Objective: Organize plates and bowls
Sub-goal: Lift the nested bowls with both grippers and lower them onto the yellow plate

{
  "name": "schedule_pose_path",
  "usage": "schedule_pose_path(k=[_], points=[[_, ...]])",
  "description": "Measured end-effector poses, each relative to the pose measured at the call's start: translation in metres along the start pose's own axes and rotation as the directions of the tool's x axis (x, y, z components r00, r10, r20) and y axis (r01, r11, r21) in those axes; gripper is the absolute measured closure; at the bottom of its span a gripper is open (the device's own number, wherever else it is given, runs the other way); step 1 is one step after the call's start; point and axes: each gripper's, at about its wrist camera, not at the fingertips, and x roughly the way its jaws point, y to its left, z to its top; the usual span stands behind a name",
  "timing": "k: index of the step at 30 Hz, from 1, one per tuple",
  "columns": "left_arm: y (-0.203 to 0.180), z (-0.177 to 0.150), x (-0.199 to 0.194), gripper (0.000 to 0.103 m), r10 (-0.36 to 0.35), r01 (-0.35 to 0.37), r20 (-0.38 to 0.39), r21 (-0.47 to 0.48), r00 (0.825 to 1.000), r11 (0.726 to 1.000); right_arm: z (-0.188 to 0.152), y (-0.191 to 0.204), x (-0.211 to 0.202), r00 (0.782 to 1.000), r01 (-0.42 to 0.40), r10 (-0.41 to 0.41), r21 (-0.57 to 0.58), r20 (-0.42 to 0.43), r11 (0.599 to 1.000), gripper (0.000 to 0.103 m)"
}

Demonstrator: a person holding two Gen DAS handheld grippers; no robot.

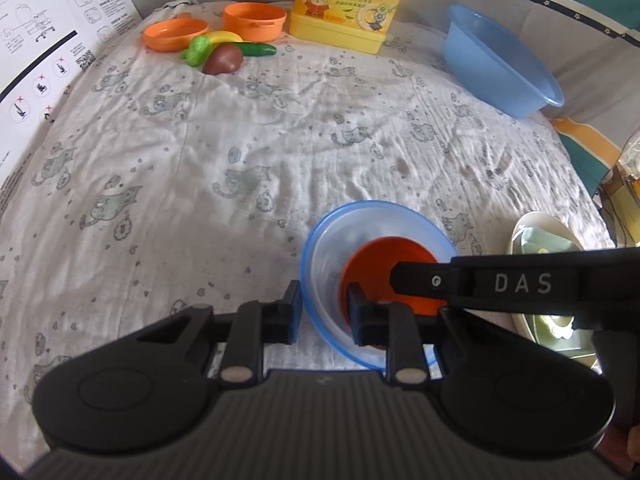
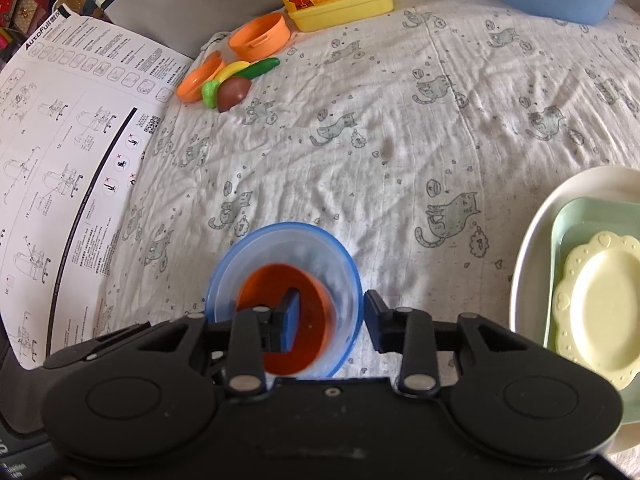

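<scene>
A clear bowl with a blue rim point(image 1: 340, 236) point(image 2: 344, 280) sits on the cat-print cloth with a small orange bowl point(image 1: 376, 260) point(image 2: 276, 280) nested inside. My left gripper point(image 1: 322, 308) is open and straddles the clear bowl's left wall, one finger outside, one inside. My right gripper point(image 2: 332, 320) is open and straddles the same bowl's right wall, its left finger inside the orange bowl. The right gripper's finger marked DAS point(image 1: 500, 282) crosses the left wrist view. A stack of plates stands to the right: cream plate point(image 2: 524, 256), green tray point(image 2: 588, 212), yellow scalloped plate point(image 2: 604, 304).
At the back lie an orange dish point(image 1: 172, 34), an orange pot point(image 1: 254, 20), toy fruit and vegetables point(image 1: 222, 54), a yellow detergent box point(image 1: 344, 4) and a blue basin point(image 1: 496, 60). A printed instruction sheet point(image 2: 68, 152) stands at the left.
</scene>
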Motion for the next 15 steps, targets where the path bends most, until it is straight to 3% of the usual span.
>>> schedule_pose_path(k=[15], points=[[-0.014,0.008,-0.012,0.08,0.012,-0.011,-0.016,0.03,1.0,0.999,-0.001,-0.006,-0.014,0.999,0.005,-0.005,0.002,0.038,1.0,0.072]])
